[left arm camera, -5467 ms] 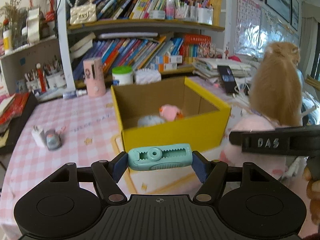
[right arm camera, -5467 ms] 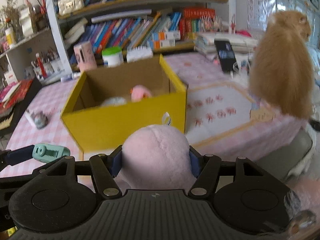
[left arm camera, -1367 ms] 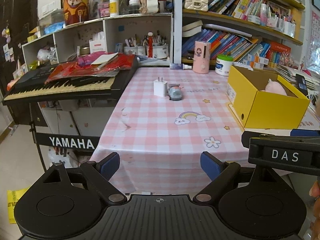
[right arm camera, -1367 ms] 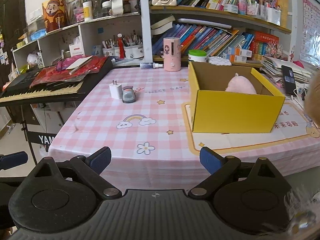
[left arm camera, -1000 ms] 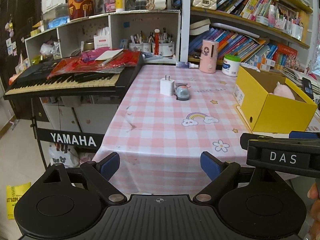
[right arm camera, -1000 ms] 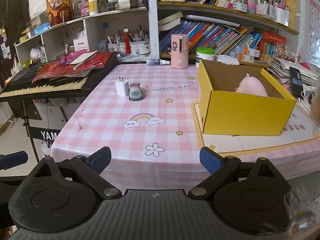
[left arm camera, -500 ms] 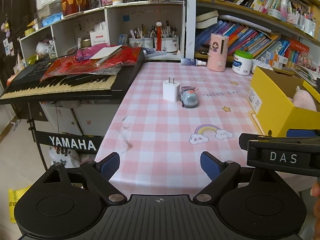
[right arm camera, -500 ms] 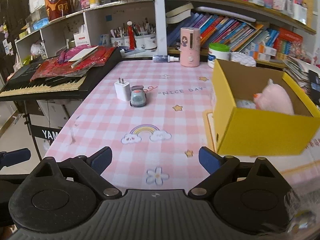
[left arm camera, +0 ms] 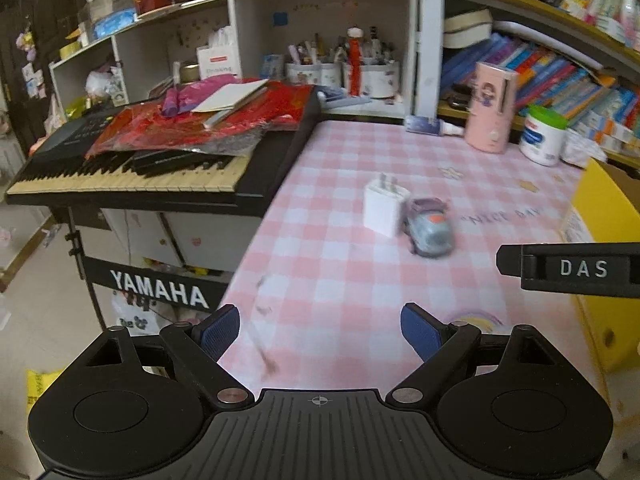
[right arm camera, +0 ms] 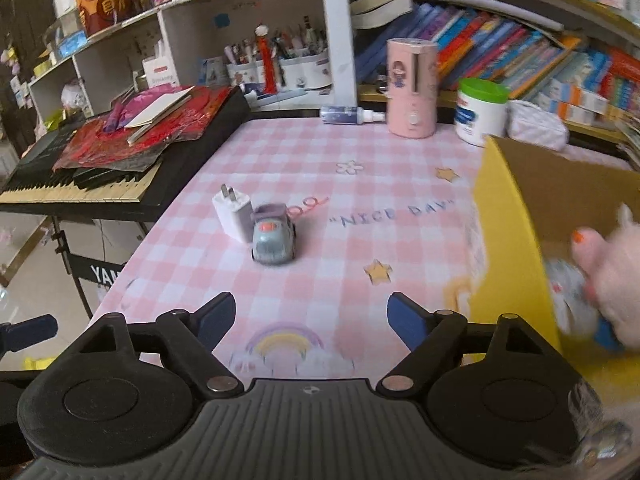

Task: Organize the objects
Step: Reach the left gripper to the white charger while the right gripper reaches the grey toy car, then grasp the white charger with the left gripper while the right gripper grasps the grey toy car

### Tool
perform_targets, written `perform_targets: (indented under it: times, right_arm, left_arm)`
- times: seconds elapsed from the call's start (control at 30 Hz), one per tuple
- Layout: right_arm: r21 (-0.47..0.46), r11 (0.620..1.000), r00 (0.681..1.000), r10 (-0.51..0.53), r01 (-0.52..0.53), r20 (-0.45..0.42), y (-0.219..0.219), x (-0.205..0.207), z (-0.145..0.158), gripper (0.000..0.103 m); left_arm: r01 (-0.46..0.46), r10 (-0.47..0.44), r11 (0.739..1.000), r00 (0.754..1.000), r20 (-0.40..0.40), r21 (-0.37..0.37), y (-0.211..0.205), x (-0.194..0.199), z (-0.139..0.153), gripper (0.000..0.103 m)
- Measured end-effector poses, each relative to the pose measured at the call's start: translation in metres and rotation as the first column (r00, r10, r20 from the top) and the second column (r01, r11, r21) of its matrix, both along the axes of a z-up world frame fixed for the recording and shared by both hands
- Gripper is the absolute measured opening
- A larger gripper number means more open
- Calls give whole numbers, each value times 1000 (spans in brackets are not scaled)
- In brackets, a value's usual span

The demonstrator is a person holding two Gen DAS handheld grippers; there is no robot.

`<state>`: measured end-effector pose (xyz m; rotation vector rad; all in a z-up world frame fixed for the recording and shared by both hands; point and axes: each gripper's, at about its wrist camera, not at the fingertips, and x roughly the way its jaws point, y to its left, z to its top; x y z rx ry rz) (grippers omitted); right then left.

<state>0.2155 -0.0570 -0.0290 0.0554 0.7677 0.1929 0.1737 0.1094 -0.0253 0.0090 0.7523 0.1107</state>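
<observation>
right tongs (right arm camera: 310,316) closing, empty | toy car (right arm camera: 273,240) touching white charger (right arm camera: 233,212)

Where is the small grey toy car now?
The small grey toy car stands on the pink checked tablecloth, touching the white plug adapter, left of the yellow box.
</observation>
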Motion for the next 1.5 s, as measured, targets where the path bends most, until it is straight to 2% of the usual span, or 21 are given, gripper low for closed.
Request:
perform_targets:
  times: [0.27, 0.43, 0.57, 0.67, 0.7, 0.73, 0.83, 0.93, 1.03, 1.2, 1.3, 1.4, 1.5]
  right_arm:
    - [-112, 982, 988, 148, -152, -46, 30, 75, -23, 80]
    - [-132, 973, 981, 178, -187, -74, 51, 108, -40, 77]
    - [-153, 968, 976, 179, -197, -120, 61, 134, -57, 61]
    - [-100, 977, 976, 176, -189, -125, 56, 146, -64, 55]
    - [-74, 978, 974, 186, -197, -131, 54, 148, -65, 45]
    - [-39, 976, 968, 209, -216, -139, 52, 150, -65, 41]
    - [-24, 978, 967, 200, -207, -156, 43, 149, -56, 38]
    - [-25, 994, 989, 103, -106, -107, 21, 139, -35, 38]
    - [-10, 1000, 997, 27, -28, -66, -8, 125, -16, 38]
    - [7, 1000, 995, -18, 18, -99, -38, 113, -14, 38]
    - [8, 1000, 995, -15, 16, -100, -46, 104, -14, 38]
    - [22, 1000, 992, -7, 10, -125, -49, 100, -17, 38]
    - [33, 999, 991, 8, -4, -130, -48, 95, -19, 38]
  left_arm:
    - [-60, 60, 998, 997, -41, 9, 12, 25, -12, 90]
    - [-59, 59, 998, 995, -76, 8, 12, 38, -20, 90]
    - [-23, 24, 999, 996, -80, 22, 9, 47, -20, 90]
    - [-9, 10, 1000, 997, -70, 25, 6, 56, -20, 90]
    - [-4, 6, 1000, 998, -70, 21, 5, 60, -21, 90]
    - [2, 0, 1000, 997, -71, 19, 3, 65, -22, 90]
    - [18, -17, 1000, 997, -70, 11, -5, 80, -26, 90]
    - [46, -46, 999, 997, -54, -4, -17, 98, -31, 90]
    - [47, -47, 999, 998, -31, -10, -29, 121, -37, 90]
    - [40, -41, 999, 999, -31, -16, -41, 158, -49, 88]
    - [28, -27, 999, 998, -51, 32, -47, 171, -57, 87]
    - [13, -9, 998, 997, -74, 59, -50, 177, -63, 70]
    - [21, -20, 999, 998, -59, 29, -49, 179, -65, 50]
